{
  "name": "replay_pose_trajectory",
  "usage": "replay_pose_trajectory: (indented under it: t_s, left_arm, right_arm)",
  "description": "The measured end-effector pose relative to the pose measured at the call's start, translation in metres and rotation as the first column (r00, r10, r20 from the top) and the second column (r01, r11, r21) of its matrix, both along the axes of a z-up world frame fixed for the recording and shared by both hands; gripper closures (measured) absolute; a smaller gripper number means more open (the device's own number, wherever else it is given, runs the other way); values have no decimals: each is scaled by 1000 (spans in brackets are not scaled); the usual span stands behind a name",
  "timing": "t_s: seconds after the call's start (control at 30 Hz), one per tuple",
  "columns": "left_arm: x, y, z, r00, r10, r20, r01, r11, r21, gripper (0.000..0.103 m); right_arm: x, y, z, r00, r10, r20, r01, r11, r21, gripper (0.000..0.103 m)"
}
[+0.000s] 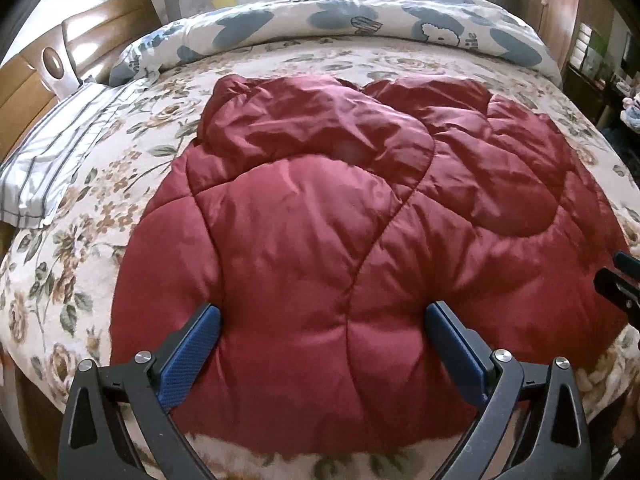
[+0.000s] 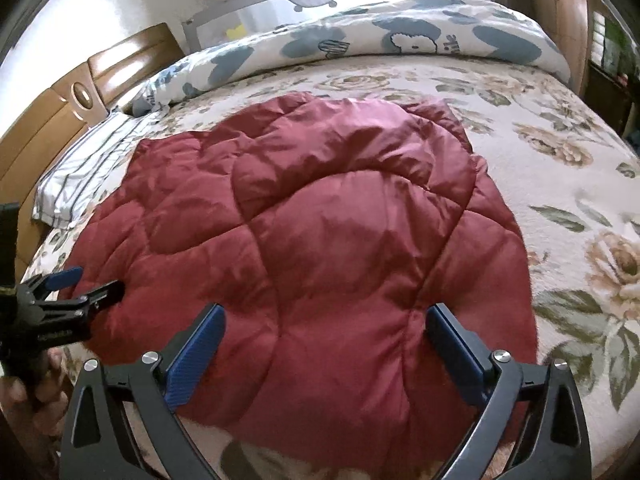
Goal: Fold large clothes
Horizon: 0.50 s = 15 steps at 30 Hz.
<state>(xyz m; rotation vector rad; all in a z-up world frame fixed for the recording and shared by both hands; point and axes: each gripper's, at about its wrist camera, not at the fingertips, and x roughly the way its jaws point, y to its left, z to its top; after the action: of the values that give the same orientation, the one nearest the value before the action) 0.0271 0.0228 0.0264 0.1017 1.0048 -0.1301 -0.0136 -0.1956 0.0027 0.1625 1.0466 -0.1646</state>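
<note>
striped pillow at 9 o'clock, left gripper wide open w/ nothing in it, red puffy jacket flat mid-bed on floral bedspread, right gripper wide open too, empty, blue-print duvet at 12 o'clock

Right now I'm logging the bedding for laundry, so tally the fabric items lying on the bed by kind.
Red quilted jacket: 1
Blue-patterned duvet: 1
Striped pillow: 1
Floral bedspread: 1
Total: 4
</note>
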Motion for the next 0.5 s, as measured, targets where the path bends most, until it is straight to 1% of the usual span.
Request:
replay_pose_trajectory:
  t_s: [0.13, 0.23, 0.47, 0.5]
  left_arm:
    - [-15, 7, 6, 1000, 1, 0, -1, 1000, -20, 6]
    - [-24, 12, 9, 1000, -4, -4, 3, 1000, -30, 7]
    - [-49, 14, 13, 1000, -24, -11, 24, 1000, -12, 8]
    - [-52, 14, 13, 1000, -27, -14, 27, 1000, -9, 10]
  right_arm:
    - [-17, 7, 8, 1000, 22, 3, -22, 1000, 1, 3]
    - [-25, 10, 11, 1000, 31, 6, -31, 1000, -2, 3]
    - [-43, 25, 15, 997, 74, 4, -74, 997, -2, 3]
    - [-45, 28, 15, 996, 87, 5, -87, 996, 0, 3]
